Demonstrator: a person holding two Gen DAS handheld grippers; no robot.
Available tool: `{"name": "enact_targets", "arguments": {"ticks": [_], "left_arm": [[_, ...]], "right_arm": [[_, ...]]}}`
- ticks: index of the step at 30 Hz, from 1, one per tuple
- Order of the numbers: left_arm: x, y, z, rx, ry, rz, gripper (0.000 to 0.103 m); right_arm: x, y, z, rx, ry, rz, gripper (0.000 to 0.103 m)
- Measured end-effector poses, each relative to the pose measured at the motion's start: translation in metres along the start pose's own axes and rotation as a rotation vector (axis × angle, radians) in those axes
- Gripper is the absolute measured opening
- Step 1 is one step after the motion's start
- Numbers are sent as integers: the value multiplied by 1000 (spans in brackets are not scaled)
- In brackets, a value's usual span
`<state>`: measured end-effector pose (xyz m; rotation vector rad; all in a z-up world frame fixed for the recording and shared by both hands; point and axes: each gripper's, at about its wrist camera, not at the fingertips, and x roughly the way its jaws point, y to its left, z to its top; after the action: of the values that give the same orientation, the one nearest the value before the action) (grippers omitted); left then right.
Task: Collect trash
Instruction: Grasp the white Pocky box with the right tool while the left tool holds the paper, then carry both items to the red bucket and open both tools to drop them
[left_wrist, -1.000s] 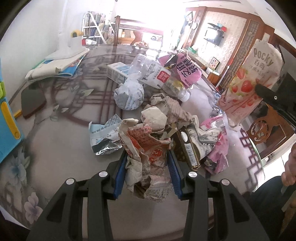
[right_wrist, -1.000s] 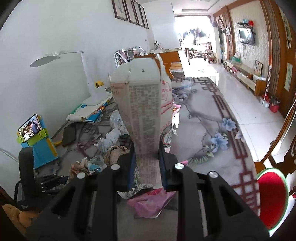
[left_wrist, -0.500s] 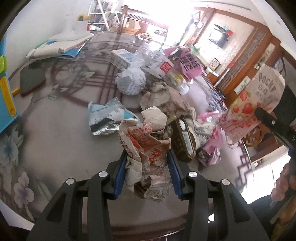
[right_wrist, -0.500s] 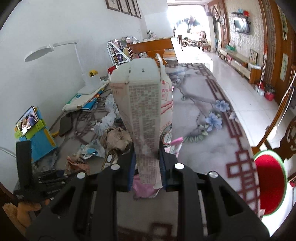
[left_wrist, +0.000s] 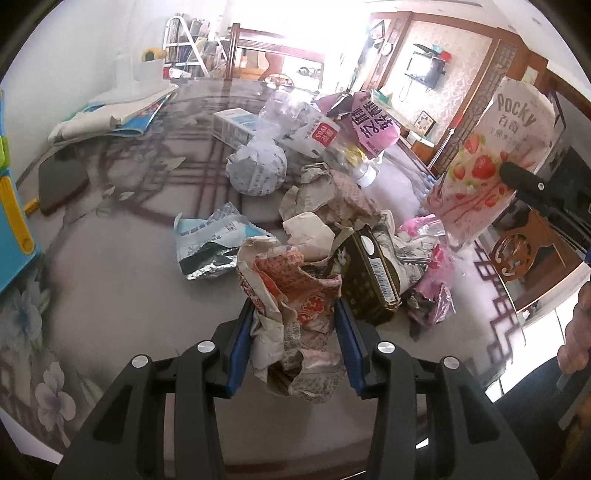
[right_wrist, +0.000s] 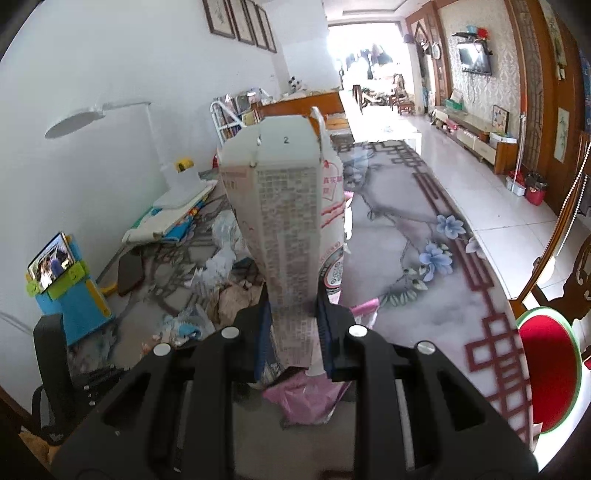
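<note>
Gripping a crumpled wrapper (left_wrist: 295, 314), the left gripper (left_wrist: 293, 332) has its blue fingers (left_wrist: 242, 339) pressed on both sides of the paper wad. Wrapper is beige with red print; it is lifted clear of the surface (left_wrist: 110, 288), at the near edge of the trash pile.

Right gripper (right_wrist: 291, 332): fingers (right_wrist: 262, 332) closed on the lower part of a Pocky box (right_wrist: 284, 229). Box stands upright, tall, open flap at top, small print facing the camera. In the left view the same box (left_wrist: 491, 162) shows strawberry art and hangs to the right of the pile, above the surface edge.

Pile, taken from the wrapper as landmark:
- dark box (left_wrist: 369, 280) just right of it, tilted, touching other crumpled paper.
- foil packet (left_wrist: 210, 247) to its left, lying flat, torn open.
- beige paper wads (left_wrist: 325, 206) just behind it.
- white paper ball (left_wrist: 256, 171) farther back.
- clear bottle (left_wrist: 314, 129) with red label and a pink bag (left_wrist: 373, 125) behind the ball.
- pink plastic (left_wrist: 432, 266) to the right, beyond the dark box.

A pink bag (right_wrist: 306, 398) also lies under the Pocky box in the right view. Blue toy stand (right_wrist: 74, 295) with a phone sits at the far left of the surface. A hand (left_wrist: 576, 332) shows at the right edge of the left view.
</note>
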<state>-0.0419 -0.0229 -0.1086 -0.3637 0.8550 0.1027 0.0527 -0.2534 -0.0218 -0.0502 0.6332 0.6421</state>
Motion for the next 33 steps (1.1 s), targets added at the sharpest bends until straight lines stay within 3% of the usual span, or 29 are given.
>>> {"name": "enact_targets", "arguments": {"ticks": [5,9,12,15,19,26,33], "left_arm": [[-8,-6,2,39,2,36,41],[-20,-12,12,50,-29,58,40],[-21,-25,21,47,-46,40,40],[-18,-52,32,64,-67,4,40],[-10,-104,52,113,-81,-95,40],[13,-212,75,266,-91,-285,40],[62,-314,76,433,34,-477,40]], "right_arm": [[9,-8,7,-11,-27,-20,23],[6,-30,8,83,-26,11,23],[-8,-46,5,147,-45,44,23],[-40,-69,8,198,-124,33,23],[-83,-114,4,271,-173,-34,23],[-142,-209,-15,422,-229,-227,23],[-153,-264,-52,490,-160,-346,23]]}}
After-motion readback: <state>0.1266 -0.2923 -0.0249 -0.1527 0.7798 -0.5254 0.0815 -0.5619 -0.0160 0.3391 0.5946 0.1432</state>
